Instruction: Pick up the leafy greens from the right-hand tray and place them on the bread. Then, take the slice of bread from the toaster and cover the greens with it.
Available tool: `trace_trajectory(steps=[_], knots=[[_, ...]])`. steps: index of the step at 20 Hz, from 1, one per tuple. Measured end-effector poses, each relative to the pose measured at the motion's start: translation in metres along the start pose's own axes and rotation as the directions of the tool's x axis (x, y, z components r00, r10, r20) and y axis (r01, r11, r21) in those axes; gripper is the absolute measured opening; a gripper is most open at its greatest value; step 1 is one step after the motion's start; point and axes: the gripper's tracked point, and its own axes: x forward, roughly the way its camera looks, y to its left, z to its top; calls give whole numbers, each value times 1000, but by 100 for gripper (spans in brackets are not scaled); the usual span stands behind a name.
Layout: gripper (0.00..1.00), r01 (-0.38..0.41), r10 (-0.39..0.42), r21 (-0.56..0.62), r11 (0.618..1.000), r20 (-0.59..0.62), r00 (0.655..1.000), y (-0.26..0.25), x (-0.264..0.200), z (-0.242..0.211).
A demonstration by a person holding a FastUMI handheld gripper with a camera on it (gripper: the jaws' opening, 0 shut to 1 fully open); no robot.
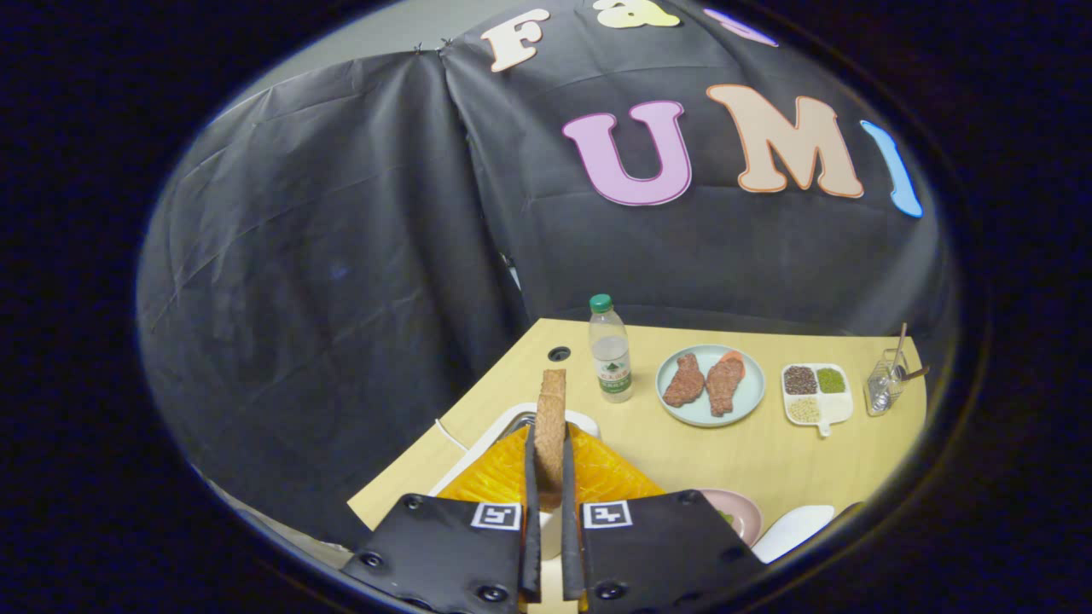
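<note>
My gripper (547,443) is shut on a brown slice of bread (551,418), which stands on edge between the fingers and sticks out beyond their tips. Under the slice lies the toaster (512,482), orange on top with a white rim. To the right of the fingers a pink plate (740,514) peeks out with a bit of green on it, mostly hidden by the gripper body. A white tray (793,530) lies further right, only partly seen.
On the wooden table (768,452), a water bottle (611,350) with a green cap stands just beyond the bread. Further right sit a pale blue plate (711,385) with two pieces of meat, a white divided dish (816,393) of grains and a glass holder (885,380).
</note>
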Motion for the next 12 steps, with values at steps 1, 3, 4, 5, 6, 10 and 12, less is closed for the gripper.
trace_trajectory(steps=[1,3,4,5,6,10,12], knots=[[12,4,-4,-6,1000,-3,1000,-5,-4,-3],[12,14,-14,-5,1000,-14,1000,-17,-12,-14],[12,17,-17,2,1000,-21,1000,-24,-14,-22],[12,21,-20,13,1000,-28,999,-31,-14,-29],[12,31,-30,24,999,-34,999,-39,-17,-38],[13,41,-36,82,996,-58,998,-62,-18,-69],[12,36,-27,127,991,-66,997,-69,-18,-84]])
